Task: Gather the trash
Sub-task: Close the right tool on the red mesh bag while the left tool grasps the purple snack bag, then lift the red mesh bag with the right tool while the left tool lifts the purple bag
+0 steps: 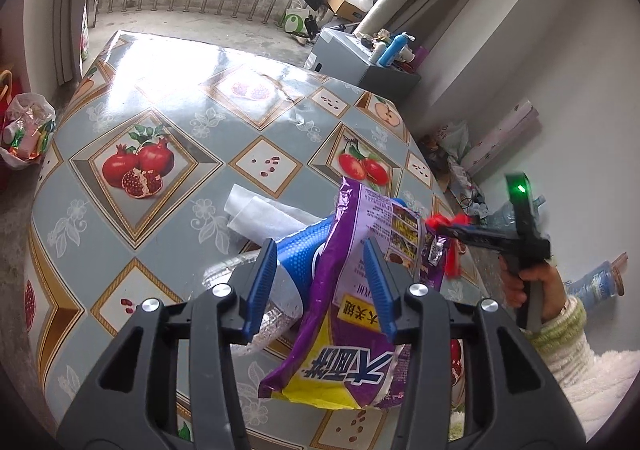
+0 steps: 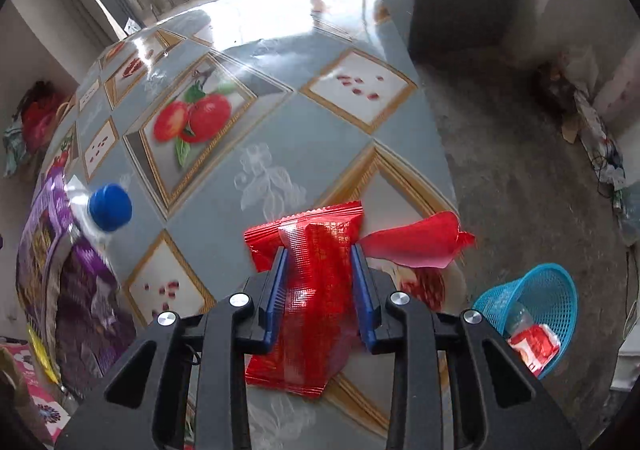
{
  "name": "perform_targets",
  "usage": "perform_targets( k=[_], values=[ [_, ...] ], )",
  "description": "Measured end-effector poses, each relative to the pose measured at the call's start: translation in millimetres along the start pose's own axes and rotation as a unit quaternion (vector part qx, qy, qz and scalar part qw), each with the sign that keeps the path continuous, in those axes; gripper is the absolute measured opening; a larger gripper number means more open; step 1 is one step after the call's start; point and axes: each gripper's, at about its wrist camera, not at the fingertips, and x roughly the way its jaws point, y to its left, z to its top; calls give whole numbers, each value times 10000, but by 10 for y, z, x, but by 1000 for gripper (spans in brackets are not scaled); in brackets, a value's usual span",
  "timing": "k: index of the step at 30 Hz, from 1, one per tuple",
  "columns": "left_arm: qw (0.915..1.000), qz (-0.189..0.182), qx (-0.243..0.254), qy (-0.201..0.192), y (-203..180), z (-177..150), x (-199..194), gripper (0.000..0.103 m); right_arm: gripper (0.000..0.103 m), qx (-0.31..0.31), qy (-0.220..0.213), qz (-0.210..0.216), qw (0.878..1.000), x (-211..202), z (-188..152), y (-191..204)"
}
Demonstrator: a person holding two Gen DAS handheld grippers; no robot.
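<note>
Tabletop (image 1: 168, 97) with fruit-print cover fills both views. Purple snack bag (image 1: 344, 314) – large, crumpled, stands between jaws of left gripper (image 1: 324, 282); pad contact unclear, so cannot tell whether held. Plastic bottle (image 2: 90, 217) with blue cap lies beside it. Blue mesh basket (image 2: 536, 306) on floor off tabletop's right edge, trash inside. Red wrapper (image 2: 316, 282) – pinched in narrow jaws of right gripper (image 2: 320, 282), above tabletop edge.
</note>
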Motion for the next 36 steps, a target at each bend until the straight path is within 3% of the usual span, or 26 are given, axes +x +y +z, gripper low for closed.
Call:
perform_targets(
  k=[6,11,19,27,30,34,36],
  values=[
    [10000,68,-31,57,-23,-98,19,42,30,428,-74,292,9986,-243,-627,-71],
    [9998,97,-90,155,-24,-202,58,42,30,581,-123,609,9964,-332,-922,4],
    [9989,450,48,134,-71,-325,85,42,29,663,-178,846,9940,-341,-975,46],
    [9983,399,59,411,-109,-457,153,42,29,761,-245,1003,9917,-360,-1015,6],
    [9984,149,48,551,-164,-535,183,42,29,761,-294,1034,9913,-373,-979,13],
    [9910,-773,-90,1092,-253,-703,268,42,29,740,-340,1038,9913,-397,-958,16],
    [9864,-1008,-22,1302,-304,-786,311,42,29,738,-336,1035,9913,-397,-952,9]
  ],
)
